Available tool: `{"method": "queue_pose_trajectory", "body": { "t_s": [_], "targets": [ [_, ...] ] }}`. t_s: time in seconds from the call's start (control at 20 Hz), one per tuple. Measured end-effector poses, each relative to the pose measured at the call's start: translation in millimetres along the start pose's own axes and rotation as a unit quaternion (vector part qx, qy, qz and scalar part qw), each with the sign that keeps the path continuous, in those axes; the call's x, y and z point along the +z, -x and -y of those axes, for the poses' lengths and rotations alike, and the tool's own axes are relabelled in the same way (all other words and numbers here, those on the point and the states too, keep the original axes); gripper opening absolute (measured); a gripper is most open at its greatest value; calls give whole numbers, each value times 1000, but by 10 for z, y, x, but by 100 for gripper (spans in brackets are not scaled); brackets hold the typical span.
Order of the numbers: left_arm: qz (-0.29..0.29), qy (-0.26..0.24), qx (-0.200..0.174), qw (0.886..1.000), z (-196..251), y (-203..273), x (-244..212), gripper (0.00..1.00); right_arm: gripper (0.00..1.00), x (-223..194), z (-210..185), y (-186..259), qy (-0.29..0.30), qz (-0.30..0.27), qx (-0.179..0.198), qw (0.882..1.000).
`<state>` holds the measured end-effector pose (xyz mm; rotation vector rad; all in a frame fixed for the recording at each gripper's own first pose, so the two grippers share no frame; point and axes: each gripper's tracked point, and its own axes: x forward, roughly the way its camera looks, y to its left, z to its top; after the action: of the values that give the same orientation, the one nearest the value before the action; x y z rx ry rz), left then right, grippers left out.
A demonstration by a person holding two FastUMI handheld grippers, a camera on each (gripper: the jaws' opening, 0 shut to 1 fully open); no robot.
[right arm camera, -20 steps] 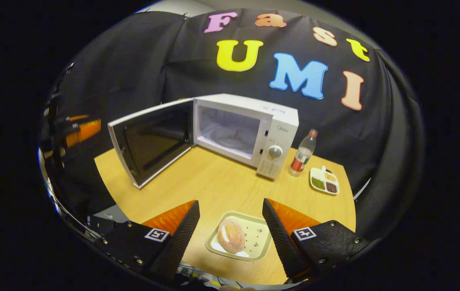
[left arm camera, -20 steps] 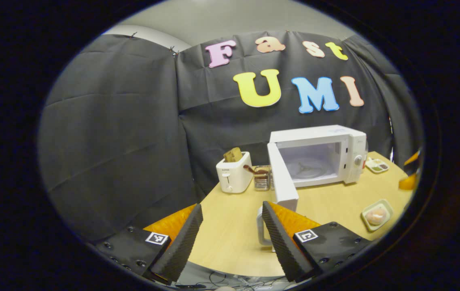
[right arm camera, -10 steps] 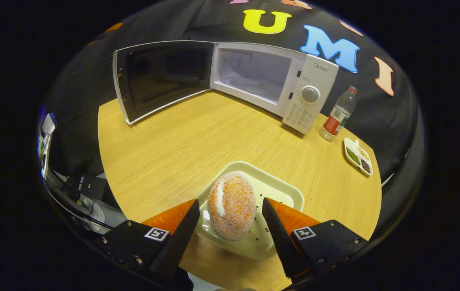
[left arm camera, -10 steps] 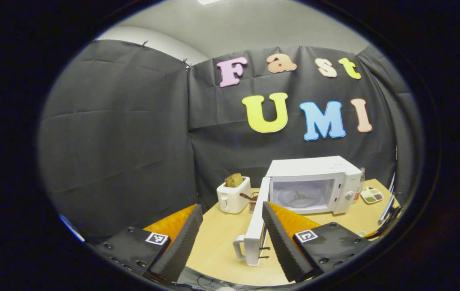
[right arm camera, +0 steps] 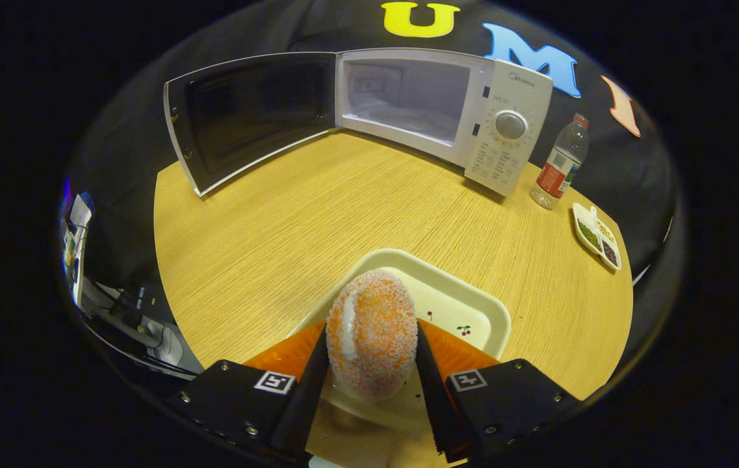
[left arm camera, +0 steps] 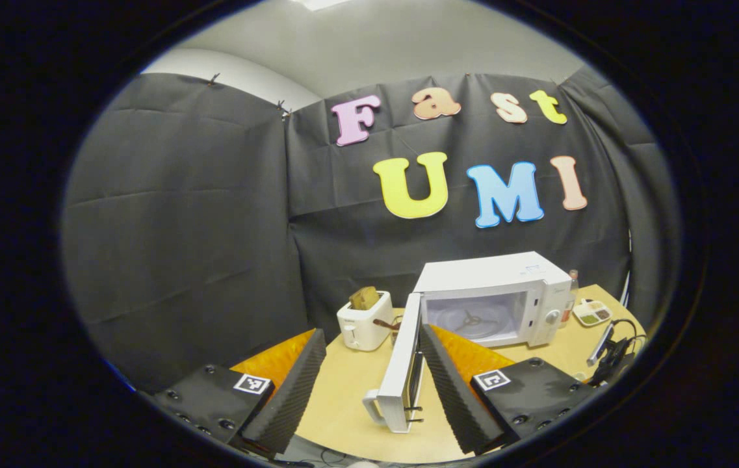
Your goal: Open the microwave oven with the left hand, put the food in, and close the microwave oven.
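Right gripper view is showing me the round, sugar-coated orange doughnut with a white cream seam (right arm camera: pixel 372 331), standing on edge over the pale cream rectangular tray (right arm camera: pixel 466 305). My right gripper (right arm camera: pixel 369 374) is pinching it, both fingers (right arm camera: pixel 309 390) pressing on its sides. Beyond the tray, the white microwave oven (right arm camera: pixel 512 123) is sitting at the back of the round light-wood worktop (right arm camera: pixel 291 214), its dark-windowed door (right arm camera: pixel 246 117) swung wide to the left and the cavity standing open. Just right of it I am seeing a clear plastic bottle with a red label (right arm camera: pixel 559 170), then a small divided dish (right arm camera: pixel 595 235). In the left gripper view, my left gripper (left arm camera: pixel 369 383) is hovering with fingers spread, holding nothing, near the door's outer edge (left arm camera: pixel 401 370); a white toaster (left arm camera: pixel 364 320) is sitting left of the oven.
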<state>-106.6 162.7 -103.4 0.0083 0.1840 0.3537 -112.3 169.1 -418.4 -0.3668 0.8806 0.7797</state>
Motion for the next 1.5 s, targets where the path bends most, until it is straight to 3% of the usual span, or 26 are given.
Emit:
{"method": "queue_pose_trajectory", "body": {
  "t_s": [0.05,0.2,0.4,0.65,0.85,1.05,1.25,1.4,1.5],
  "targets": [
    [0,0,-3,1000,-6,-32,3,100,64,5,2,-10,-1,-4,0,1000],
    [1,4,-16,1000,-8,-124,-6,100,64,111,8,47,-21,1,-4,1000],
    [0,10,-38,999,-13,-240,-30,100,64,597,-41,179,-88,36,7,995],
    [-7,2,-58,998,-97,-407,-115,100,64,1646,-342,207,-202,105,65,972],
    [-3,-12,-79,997,-134,-508,-100,99,63,2406,-456,-128,-253,149,72,953],
    [-2,-21,-94,995,-186,-691,-133,98,63,3010,-350,-594,-322,187,44,927],
    [-4,-11,-107,994,-220,-887,-321,100,63,3363,-87,-1115,-388,209,-13,898],
    [-1,-12,-115,993,-252,-1028,-448,100,63,3548,213,-1412,-417,238,-78,874],
    [2,-6,-114,993,-292,-1131,-528,98,63,3616,318,-1606,-425,241,-103,866]
  ]
}}
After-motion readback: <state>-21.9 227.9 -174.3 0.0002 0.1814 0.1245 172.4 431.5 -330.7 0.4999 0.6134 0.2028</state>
